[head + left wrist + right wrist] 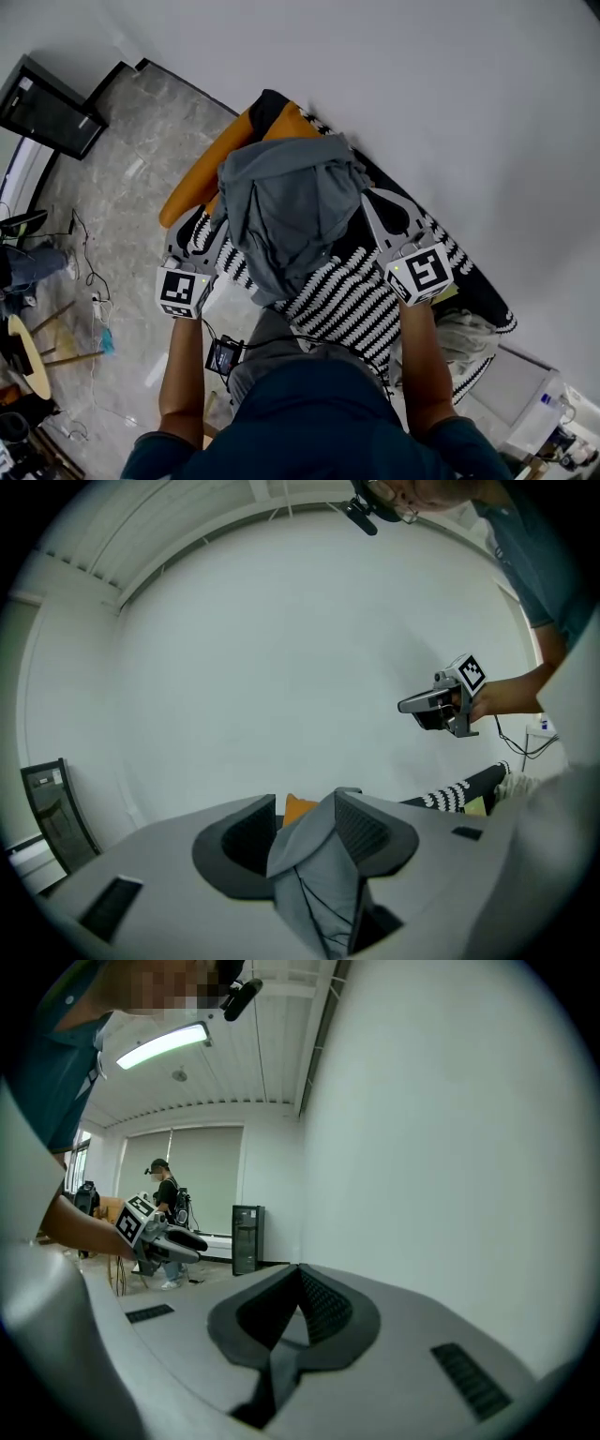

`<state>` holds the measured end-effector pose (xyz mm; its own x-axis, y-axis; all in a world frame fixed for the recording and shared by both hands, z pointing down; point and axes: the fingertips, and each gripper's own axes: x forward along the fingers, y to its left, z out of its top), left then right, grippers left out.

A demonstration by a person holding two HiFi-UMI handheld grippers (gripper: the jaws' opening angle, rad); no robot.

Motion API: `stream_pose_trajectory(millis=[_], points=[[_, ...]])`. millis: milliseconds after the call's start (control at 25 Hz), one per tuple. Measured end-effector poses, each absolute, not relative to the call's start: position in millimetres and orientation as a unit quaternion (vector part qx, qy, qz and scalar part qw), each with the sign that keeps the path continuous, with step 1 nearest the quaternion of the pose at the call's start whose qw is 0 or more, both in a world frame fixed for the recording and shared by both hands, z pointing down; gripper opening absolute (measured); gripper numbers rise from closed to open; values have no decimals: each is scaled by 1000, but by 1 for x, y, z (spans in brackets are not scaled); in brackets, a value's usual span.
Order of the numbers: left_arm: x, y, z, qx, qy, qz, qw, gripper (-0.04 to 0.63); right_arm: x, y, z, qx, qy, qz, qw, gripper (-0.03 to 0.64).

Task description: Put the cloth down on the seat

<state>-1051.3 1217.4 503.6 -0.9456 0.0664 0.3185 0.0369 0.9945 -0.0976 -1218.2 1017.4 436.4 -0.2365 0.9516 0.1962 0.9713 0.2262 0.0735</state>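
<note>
The grey cloth [286,220] hangs bunched between the two grippers, over the middle of the seat [352,300]. Its lower edge overlaps the seat's black-and-white patterned cover in the head view; whether it touches the cover cannot be determined.

Left gripper [222,225]: jaws closed on the left edge of the cloth. In the left gripper view a fold of grey fabric stands between the ribbed pads and drops below them toward the camera.

Right gripper [367,197]: jaws fully together at the right edge of the cloth. In the right gripper view only a thin grey layer shows between the pads. In the head view the jaw tips meet the cloth's edge.

Both grippers are at about the same level, one on each side of the cloth, each with its marker cube on the near end. The person's bare forearms [183,366] reach forward to them.

An orange cushion [197,183] lies at the far left end of the seat, partly covered by the cloth. The seat stands along a white wall [422,103] on the right. A grey marbled floor [112,197] lies to the left, with cables [89,272] on it. A second person [167,1196] and a black cabinet [247,1238] are far back in the room.
</note>
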Motion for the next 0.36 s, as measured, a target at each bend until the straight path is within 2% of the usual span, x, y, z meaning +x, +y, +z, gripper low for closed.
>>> stream_pose_trajectory(millis=[360], points=[[-1000, 1143, 463, -37, -987, 54, 145, 196, -1149, 942, 404, -638, -763, -102, 35, 14]])
